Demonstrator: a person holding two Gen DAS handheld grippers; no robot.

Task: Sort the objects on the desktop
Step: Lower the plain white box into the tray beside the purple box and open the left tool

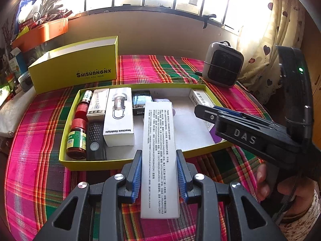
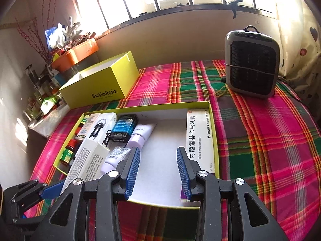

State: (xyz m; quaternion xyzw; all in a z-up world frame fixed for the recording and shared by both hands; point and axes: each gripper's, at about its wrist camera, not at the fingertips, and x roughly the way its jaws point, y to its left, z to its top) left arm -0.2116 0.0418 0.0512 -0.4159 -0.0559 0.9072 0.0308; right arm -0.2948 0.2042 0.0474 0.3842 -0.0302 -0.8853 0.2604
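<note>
My left gripper is shut on a long white box with printed text, which reaches forward over the near rim of a shallow yellow tray. In the tray lie red-capped bottles, a keychain flashlight box, a black box, a lavender tube and a white medicine box. My right gripper stands open over the tray's bare white floor with nothing between its fingers. In the right wrist view the long white box shows at lower left.
A deep yellow box marked SHISHANGNX stands behind the tray at the left. A grey fan heater sits at the back right with its cord. A plaid cloth covers the table. Clutter and an orange box line the left edge.
</note>
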